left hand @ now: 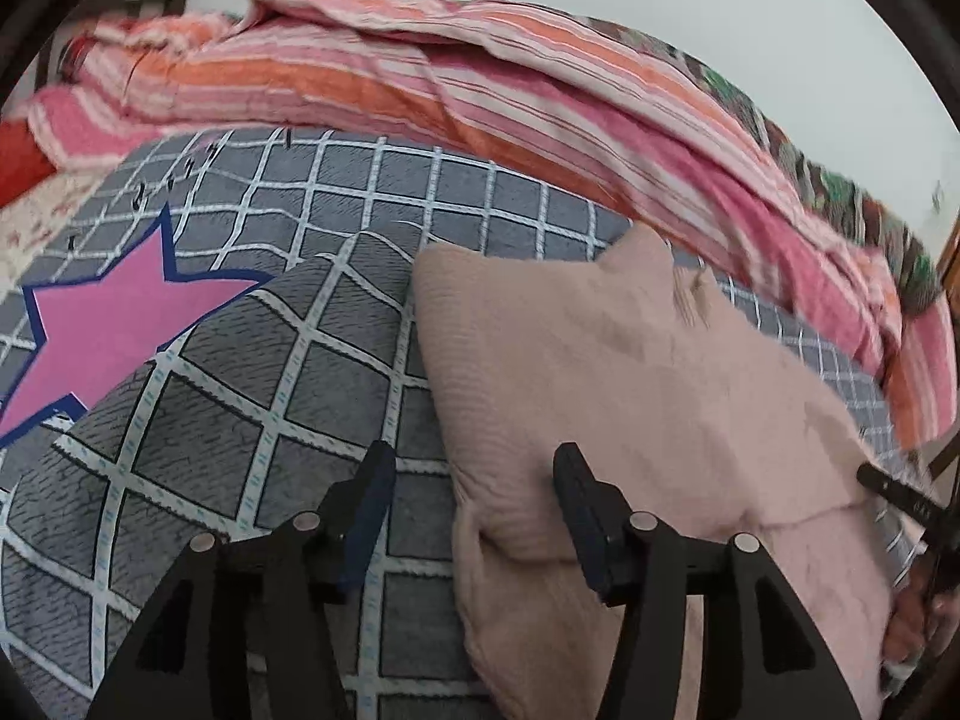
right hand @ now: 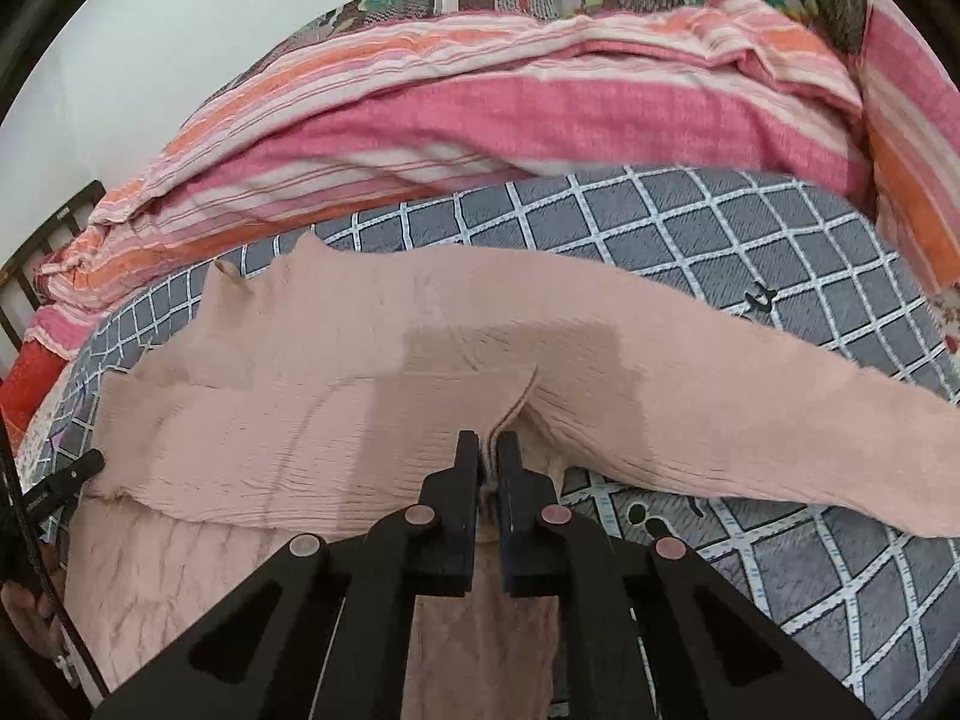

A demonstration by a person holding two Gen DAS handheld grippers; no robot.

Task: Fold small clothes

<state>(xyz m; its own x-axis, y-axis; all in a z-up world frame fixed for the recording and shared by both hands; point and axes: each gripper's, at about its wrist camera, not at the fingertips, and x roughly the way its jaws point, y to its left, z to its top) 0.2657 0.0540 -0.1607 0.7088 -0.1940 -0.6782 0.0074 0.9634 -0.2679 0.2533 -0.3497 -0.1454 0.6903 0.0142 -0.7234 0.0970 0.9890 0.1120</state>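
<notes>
In the left wrist view, the left gripper [left hand: 474,480] is spread wide and holds nothing, hovering over the near left edge of the pink garment [left hand: 630,372] on the checked bedsheet [left hand: 240,420], probably poised to take that edge. In the right wrist view, the right gripper [right hand: 487,456] is pressed together on a ridge of the pink garment [right hand: 420,372], lifting its near edge, apparently to carry a fold.

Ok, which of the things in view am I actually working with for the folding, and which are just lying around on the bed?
Part of the job:
- pink garment, spread on the bed
- right gripper, fingers shut on a pinch of the garment
- left gripper, open at the garment's edge

Just lying about:
- striped pink and orange quilt
- grey checked bedsheet with its pink star
</notes>
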